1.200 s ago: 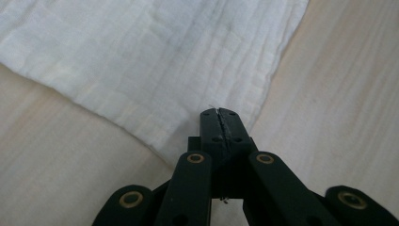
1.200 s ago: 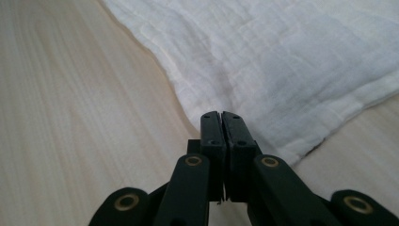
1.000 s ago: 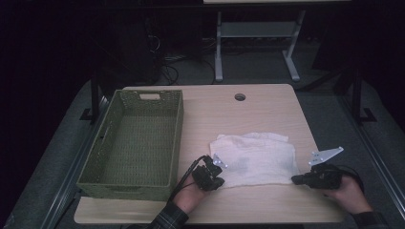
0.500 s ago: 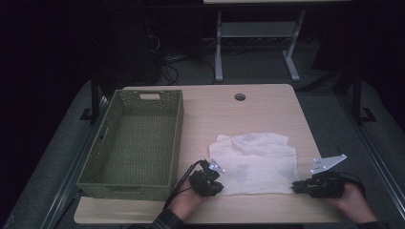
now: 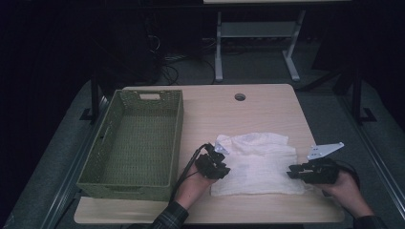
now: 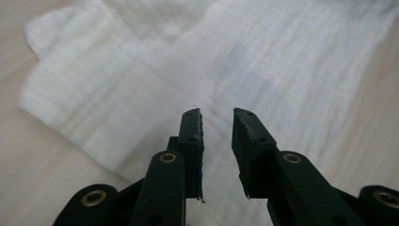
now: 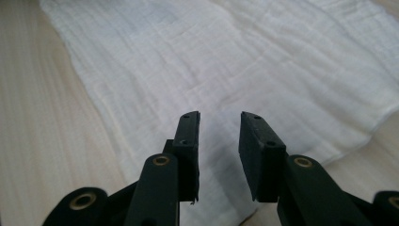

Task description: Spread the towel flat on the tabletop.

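A white cloth [image 5: 260, 162] lies spread flat on the wooden table [image 5: 215, 109], right of centre. My left gripper [image 5: 220, 167] hovers at the cloth's left edge, jaws open a little above the fabric [image 6: 216, 70], nothing between them. At the cloth's right edge, my right gripper [image 5: 292, 172] is also open over the weave [image 7: 226, 70], holding nothing. Each gripper [image 6: 217, 117] [image 7: 219, 117] shows a narrow gap between its black jaws.
A green woven basket [image 5: 136, 143], empty, stands on the table's left half. A round cable hole [image 5: 239, 97] sits near the far edge. Beyond the table are a metal frame's legs [image 5: 219, 52] and cables on a dark floor.
Both hands have drawn back toward the near edge of the table. The left gripper has slid down the cloth's left side and the right gripper down its right side.
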